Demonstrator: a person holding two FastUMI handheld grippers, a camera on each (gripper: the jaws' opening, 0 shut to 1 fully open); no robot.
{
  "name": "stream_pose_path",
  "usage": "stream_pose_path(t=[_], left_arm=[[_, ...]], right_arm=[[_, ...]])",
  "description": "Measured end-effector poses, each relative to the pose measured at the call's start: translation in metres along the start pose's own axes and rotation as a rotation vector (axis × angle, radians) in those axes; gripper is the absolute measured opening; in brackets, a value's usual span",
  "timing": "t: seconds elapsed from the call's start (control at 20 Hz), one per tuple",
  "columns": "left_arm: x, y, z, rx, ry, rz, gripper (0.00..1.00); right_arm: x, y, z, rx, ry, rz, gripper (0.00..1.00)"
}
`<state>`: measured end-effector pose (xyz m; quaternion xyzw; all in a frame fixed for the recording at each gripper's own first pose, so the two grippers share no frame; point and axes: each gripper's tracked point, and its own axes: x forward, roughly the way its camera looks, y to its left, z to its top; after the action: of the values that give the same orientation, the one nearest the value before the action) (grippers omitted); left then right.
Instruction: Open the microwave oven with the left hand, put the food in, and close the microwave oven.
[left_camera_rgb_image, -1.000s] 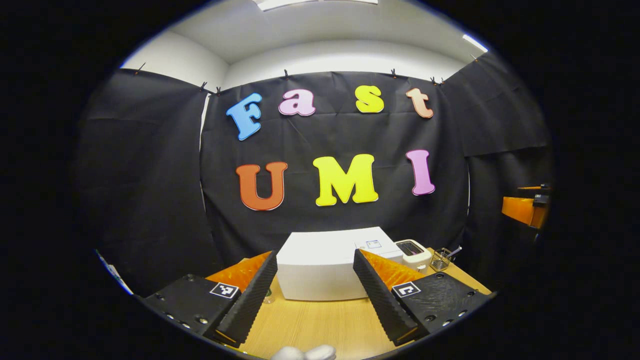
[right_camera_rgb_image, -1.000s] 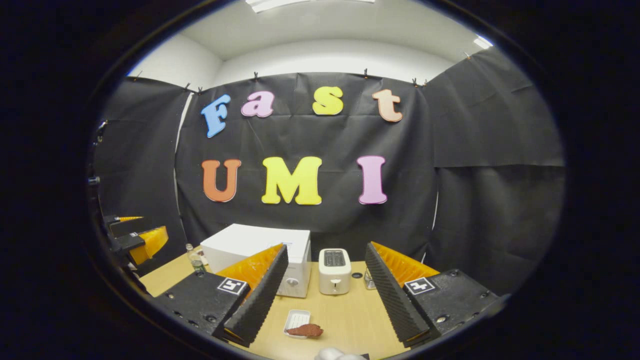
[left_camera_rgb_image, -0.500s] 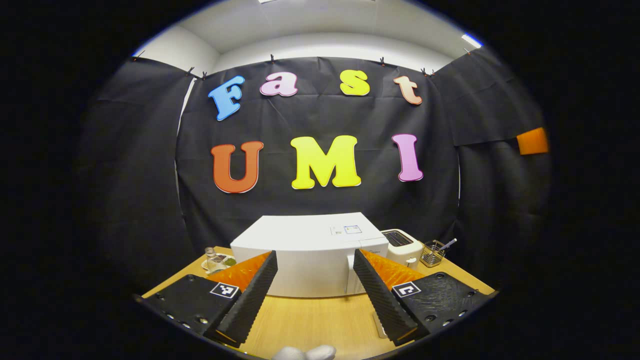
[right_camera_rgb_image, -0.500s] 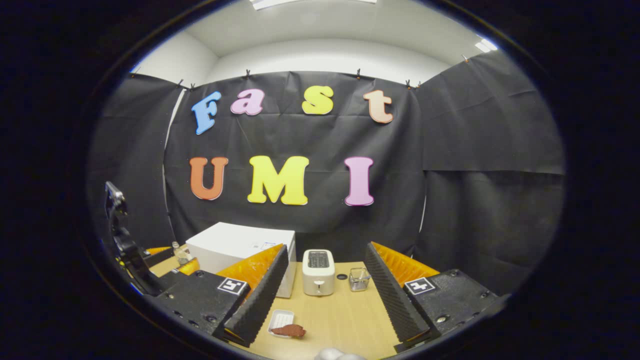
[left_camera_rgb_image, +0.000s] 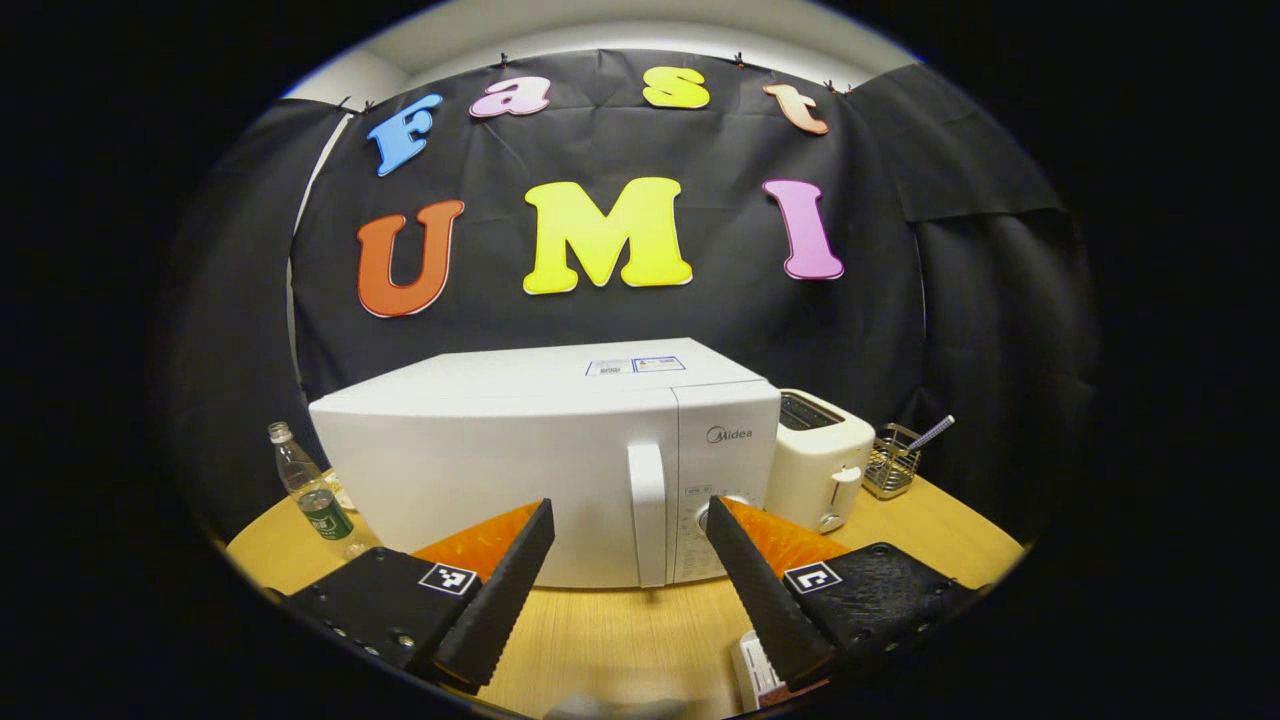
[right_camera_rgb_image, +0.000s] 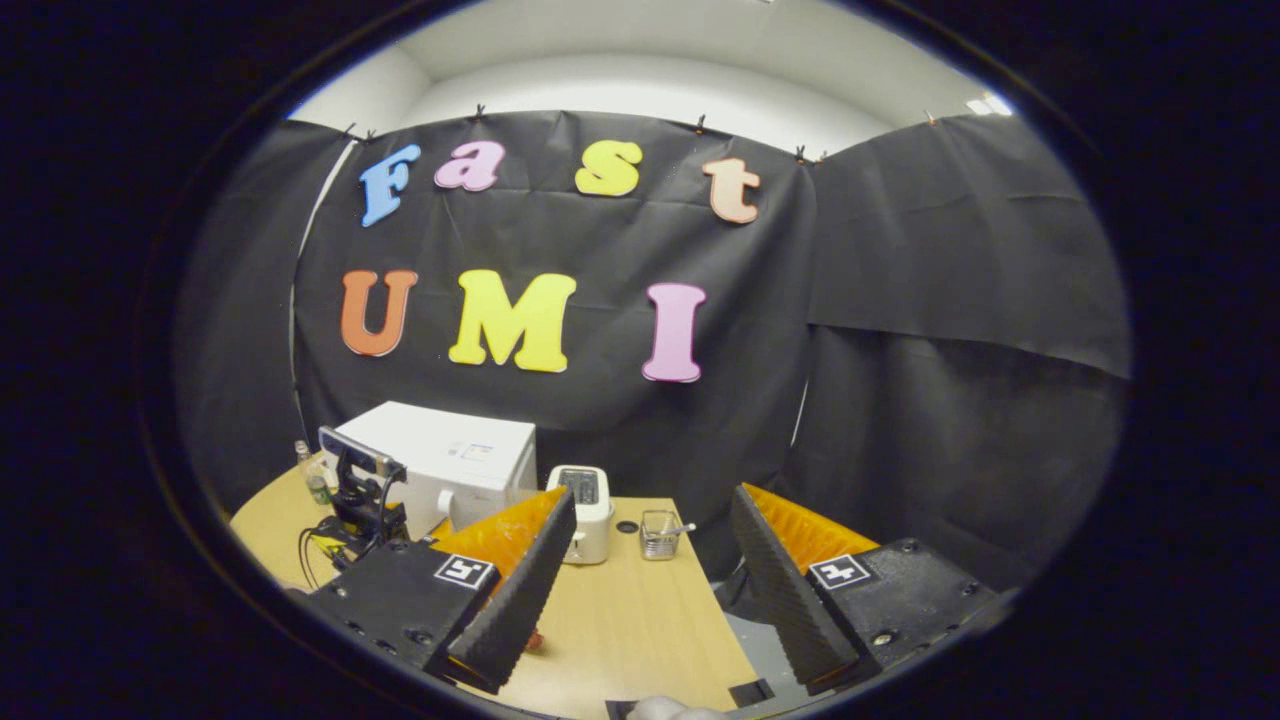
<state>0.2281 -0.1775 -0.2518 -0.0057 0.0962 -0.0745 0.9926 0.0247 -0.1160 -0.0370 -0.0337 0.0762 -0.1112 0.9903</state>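
Observation:
The white microwave (left_camera_rgb_image: 500, 470) stands close ahead in the left gripper view, its door shut and its vertical handle (left_camera_rgb_image: 648, 515) just beyond my fingers. My left gripper (left_camera_rgb_image: 629, 505) is open, empty, and short of the handle. A corner of the white food tray (left_camera_rgb_image: 750, 675) peeks out beside one finger. In the right gripper view my right gripper (right_camera_rgb_image: 653, 492) is open and empty over the table. The microwave (right_camera_rgb_image: 450, 455) sits far left there, with the left gripper's body (right_camera_rgb_image: 360, 500) in front of it. A red scrap of the food (right_camera_rgb_image: 535, 640) shows by a finger.
A white toaster (left_camera_rgb_image: 815, 460) stands right of the microwave, then a wire basket (left_camera_rgb_image: 893, 470) holding a utensil. A plastic bottle (left_camera_rgb_image: 310, 495) stands at the microwave's left. The wooden table (right_camera_rgb_image: 640, 620) ends at the right, with grey floor (right_camera_rgb_image: 770, 650) below.
My left gripper has dropped and come forward, so the microwave front and handle now loom large. The right gripper has swung rightward; the food tray has slid behind its finger.

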Motion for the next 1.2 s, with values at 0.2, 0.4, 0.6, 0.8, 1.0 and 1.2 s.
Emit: stream_pose_path(t=[0.2,0.4,0.6,0.8,1.0,1.2], left_arm=[[0.030,-0.003,-0.015,-0.024,0.029,0.024,0.93],[0.043,-0.008,-0.024,-0.038,0.053,0.014,0.74],[0.045,-0.013,-0.024,-0.049,0.037,0.002,0.29],[0.042,-0.008,-0.024,-0.039,0.047,0.020,0.16],[0.040,-0.008,-0.027,-0.026,0.072,0.009,0.13],[0.029,-0.007,-0.032,-0.034,0.105,-0.017,0.13]], right_arm=[[0.007,-0.026,-0.016,0.012,0.046,-0.046,1.00],[0.016,-0.035,-0.031,0.036,0.088,-0.050,0.99],[0.025,-0.034,-0.036,0.045,0.098,-0.033,1.00],[0.029,-0.030,-0.037,0.051,0.097,-0.016,1.00],[0.026,-0.028,-0.033,0.027,0.087,-0.007,1.00],[0.020,-0.018,-0.024,0.010,0.064,0.012,1.00]])
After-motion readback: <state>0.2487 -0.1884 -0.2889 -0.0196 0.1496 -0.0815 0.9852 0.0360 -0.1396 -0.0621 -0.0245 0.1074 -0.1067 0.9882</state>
